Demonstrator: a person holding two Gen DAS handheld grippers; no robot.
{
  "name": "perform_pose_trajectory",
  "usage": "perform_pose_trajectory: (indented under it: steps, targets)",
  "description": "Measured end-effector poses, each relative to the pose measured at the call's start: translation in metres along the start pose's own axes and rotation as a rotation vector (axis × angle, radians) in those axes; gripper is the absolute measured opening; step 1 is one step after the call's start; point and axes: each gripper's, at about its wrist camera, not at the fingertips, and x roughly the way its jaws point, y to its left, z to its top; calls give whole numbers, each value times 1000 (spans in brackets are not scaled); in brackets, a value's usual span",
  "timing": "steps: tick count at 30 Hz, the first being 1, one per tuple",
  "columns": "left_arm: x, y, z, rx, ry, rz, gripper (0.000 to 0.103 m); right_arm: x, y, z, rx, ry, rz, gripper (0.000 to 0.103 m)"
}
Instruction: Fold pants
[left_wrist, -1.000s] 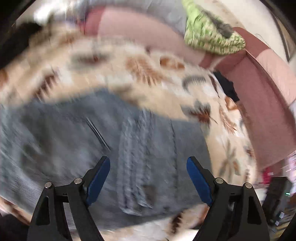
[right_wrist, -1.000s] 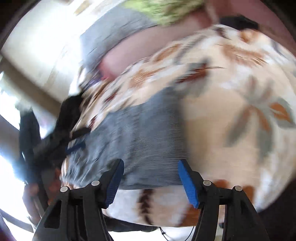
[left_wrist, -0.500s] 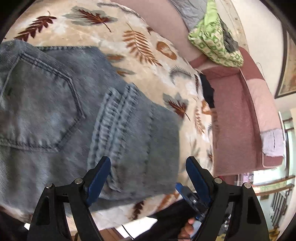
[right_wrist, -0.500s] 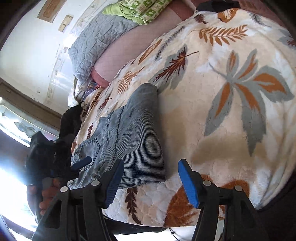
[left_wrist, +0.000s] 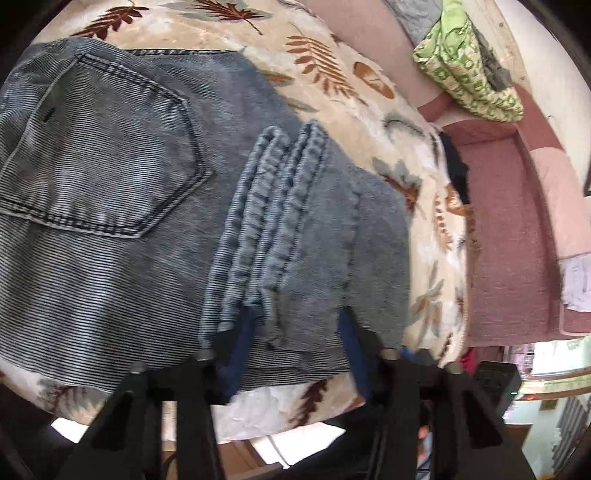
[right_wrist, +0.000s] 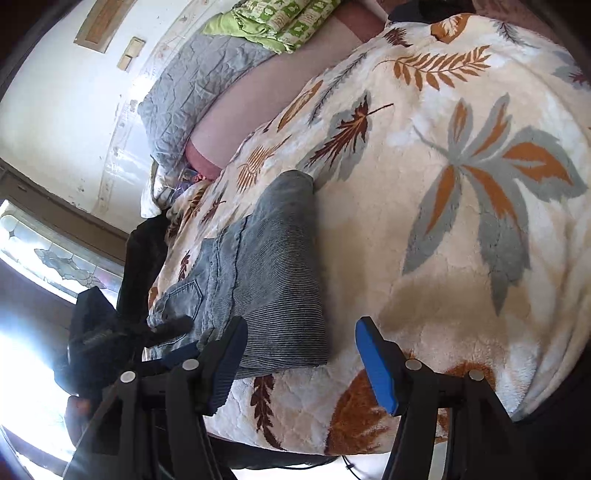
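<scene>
Pants (left_wrist: 155, 206) lie folded, long axis along blanket's (right_wrist: 461, 206) near edge.

Bright daylight; window (right_wrist: 55, 258) glare lower left, fisheye-warped edges, perhaps slight blur.

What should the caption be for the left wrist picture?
Left gripper closing on the hem edge of folded jeans lying on a leaf-print blanket.

leaf-print blanket (right_wrist: 461, 229), pink sofa (left_wrist: 509, 229), white wall (right_wrist: 55, 96), bright window (right_wrist: 62, 254)
</scene>
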Motion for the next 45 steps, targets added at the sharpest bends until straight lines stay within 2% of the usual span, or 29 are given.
perform_pose_trajectory:
  steps: [1,3,8,11,15,24,26,28,32,34,36,38,39,40,42,45]
  targets:
    - [1,3,0,-5,0,18,25,0,0,0,-1,1,-1,64]
    - [3,12,0,-36,13,38,15,2,-1,0,1,8,1,65]
    - [4,19,2,-62,33,24,15,3,1,-1,-11,11,1,64]
    - [3,14,2,-32,24,50,14,2,1,-1,-12,9,1,64]
    - [-1,13,-2,-11,-2,51,9,0,0,-1,-12,2,-2,64]
    - [-39,4,-31,52,-125,57,8,-1,1,0,-19,-3,-9,64]
    - [-26,13,-31,28,-99,79,9,-2,3,0,-24,-3,-10,64]
    - [-10,29,-30,-20,-51,69,9,-4,8,4,-36,-2,-4,64]
    - [-13,23,-30,7,-67,81,9,-14,27,25,-70,-30,20,64]
    - [-10,23,-29,6,-64,79,9,-13,40,42,-67,-28,63,64]
    - [-9,22,-29,4,-64,72,9,-1,53,59,-51,19,154,65]
    - [-9,22,-30,3,-64,70,9,18,59,68,-37,78,180,65]
    - [-9,23,-30,6,-64,72,9,33,59,71,-23,115,168,65]
    - [-10,24,-30,6,-64,73,9,56,54,70,-14,200,130,66]
    - [-12,24,-30,10,-62,72,9,87,37,61,46,305,45,66]
    - [-26,19,-32,41,-83,62,10,91,32,58,35,299,69,66]
